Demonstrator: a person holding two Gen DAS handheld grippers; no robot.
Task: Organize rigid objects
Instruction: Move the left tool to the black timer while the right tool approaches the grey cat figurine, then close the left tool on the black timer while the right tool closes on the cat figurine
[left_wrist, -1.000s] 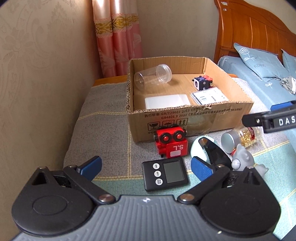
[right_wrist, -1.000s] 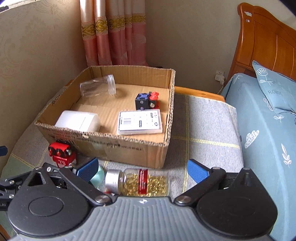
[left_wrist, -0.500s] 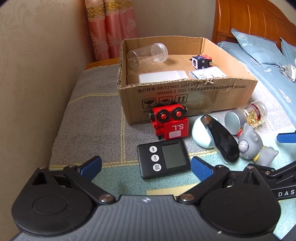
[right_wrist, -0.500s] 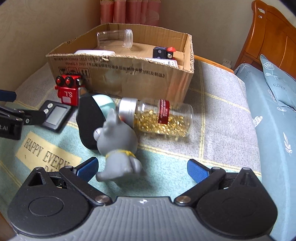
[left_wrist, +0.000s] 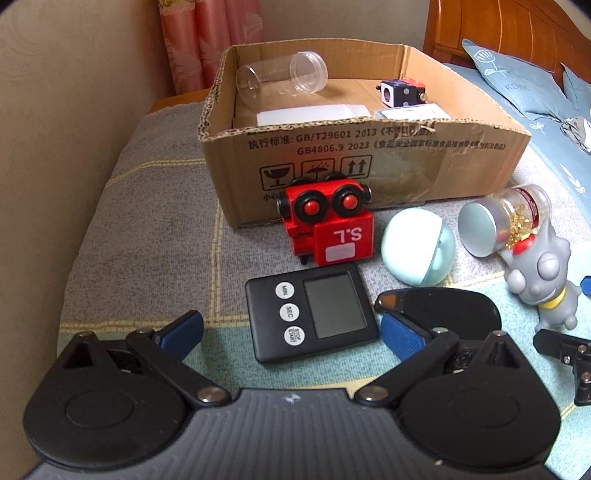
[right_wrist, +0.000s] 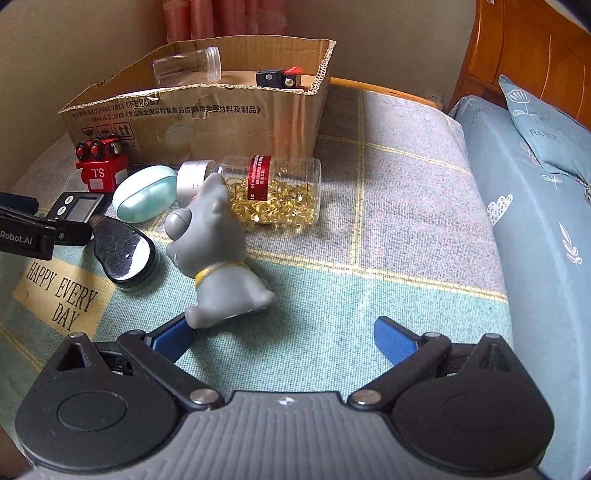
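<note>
My left gripper (left_wrist: 291, 330) is open, its fingers on either side of a black digital timer (left_wrist: 312, 312) lying on the cloth. Behind the timer stands a red toy train (left_wrist: 327, 219), then the cardboard box (left_wrist: 369, 155). A mint round case (left_wrist: 419, 251), a black oval case (left_wrist: 443, 314), a capsule bottle (left_wrist: 506, 219) and a grey cat figure (left_wrist: 543, 273) lie to the right. My right gripper (right_wrist: 284, 336) is open just behind the grey cat figure (right_wrist: 218, 251), its left finger beside the cat's base. The capsule bottle (right_wrist: 273, 192) lies beyond.
The box holds a clear jar (left_wrist: 282, 79), a dark cube toy (left_wrist: 402, 92), a white box (left_wrist: 310, 114) and a flat card (left_wrist: 410, 112). A wall runs along the left. A bed with blue bedding (right_wrist: 535, 177) borders the right. The left gripper's tip (right_wrist: 26, 232) shows in the right wrist view.
Both grippers have moved down and closer to the objects. The left now brackets the timer; the right has come up close behind the cat figure.
</note>
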